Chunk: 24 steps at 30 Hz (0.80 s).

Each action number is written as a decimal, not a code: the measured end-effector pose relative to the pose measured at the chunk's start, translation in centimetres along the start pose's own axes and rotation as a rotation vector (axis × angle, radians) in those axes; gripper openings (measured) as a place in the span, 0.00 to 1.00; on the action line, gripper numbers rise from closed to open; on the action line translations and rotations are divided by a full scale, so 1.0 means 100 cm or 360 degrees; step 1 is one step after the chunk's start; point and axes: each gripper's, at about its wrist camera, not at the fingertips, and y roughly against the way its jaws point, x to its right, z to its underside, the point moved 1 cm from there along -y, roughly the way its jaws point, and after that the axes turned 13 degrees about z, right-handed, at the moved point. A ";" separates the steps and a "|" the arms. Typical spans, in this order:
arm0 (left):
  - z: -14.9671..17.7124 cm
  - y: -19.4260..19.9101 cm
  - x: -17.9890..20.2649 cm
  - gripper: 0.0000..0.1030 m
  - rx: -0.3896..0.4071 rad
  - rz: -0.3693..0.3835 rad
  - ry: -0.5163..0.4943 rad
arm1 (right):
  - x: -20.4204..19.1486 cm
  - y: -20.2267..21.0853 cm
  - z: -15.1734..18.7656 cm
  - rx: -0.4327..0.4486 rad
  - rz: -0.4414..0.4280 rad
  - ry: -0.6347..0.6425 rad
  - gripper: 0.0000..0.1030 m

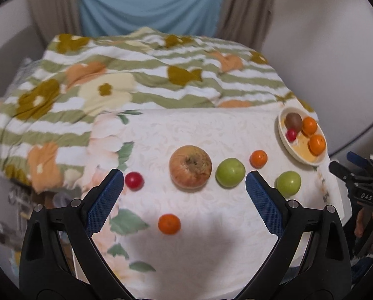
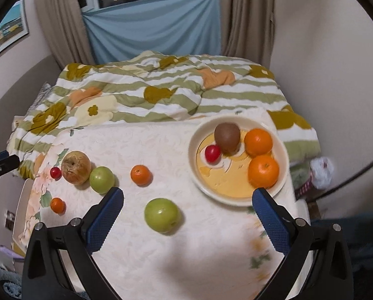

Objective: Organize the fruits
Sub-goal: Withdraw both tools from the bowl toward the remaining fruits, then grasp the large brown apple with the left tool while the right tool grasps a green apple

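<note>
**A:** Bedroom setup: table with a white floral tablecloth (image 2: pixel 161 262) pushed against a bed with a striped flowered quilt (image 2: pixel 161 95); curtains and a blue cloth behind. We log the plate (image 2: pixel 194 150) at the far right of the table.

**B:** Count on the plate: a kiwi (image 2: pixel 227 135), two oranges (image 2: pixel 258 142) (image 2: pixel 263 171) and a cherry tomato (image 2: pixel 212 153). Four pieces placed.

**A:** Loose on the cloth we count six: a large blemished apple (image 1: pixel 190 167), a second cherry tomato (image 1: pixel 134 180) to its left, a green apple (image 1: pixel 230 172) just beside the big one on its right, a small orange (image 1: pixel 258 159), another green apple (image 2: pixel 162 215) nearest the plate, and one more small orange (image 1: pixel 169 223) at the near side.

**B:** So we judge the sorting somewhat under halfway, assuming everything goes to the plate.

**A:** Left gripper (image 1: pixel 185 187): jaws spread wide, holding nothing, hovering over the apple row. Right gripper (image 2: pixel 187 206): also spread and empty, with the near green apple between its fingers in view, not touched.

**B:** We expect that green apple is the likeliest next pick.
</note>
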 end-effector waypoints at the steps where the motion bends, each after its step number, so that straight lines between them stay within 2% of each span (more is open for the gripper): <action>1: -0.003 -0.006 -0.004 1.00 -0.0027 0.0021 -0.0033 | -0.005 -0.002 0.003 -0.0013 0.0017 -0.0029 1.00; 7: -0.011 -0.046 -0.017 1.00 -0.0173 0.0132 -0.0204 | -0.027 -0.013 0.014 -0.0059 0.0141 -0.0161 1.00; 12: -0.005 -0.084 -0.025 1.00 -0.0300 0.0217 -0.0270 | -0.038 -0.025 0.021 -0.0107 0.0229 -0.0248 1.00; 17: 0.003 -0.114 -0.022 1.00 -0.0393 0.0229 -0.0350 | -0.044 -0.036 0.027 -0.0141 0.0277 -0.0305 1.00; 24: 0.008 -0.145 -0.021 1.00 -0.0459 0.0210 -0.0416 | -0.047 -0.056 0.036 -0.0206 0.0293 -0.0340 1.00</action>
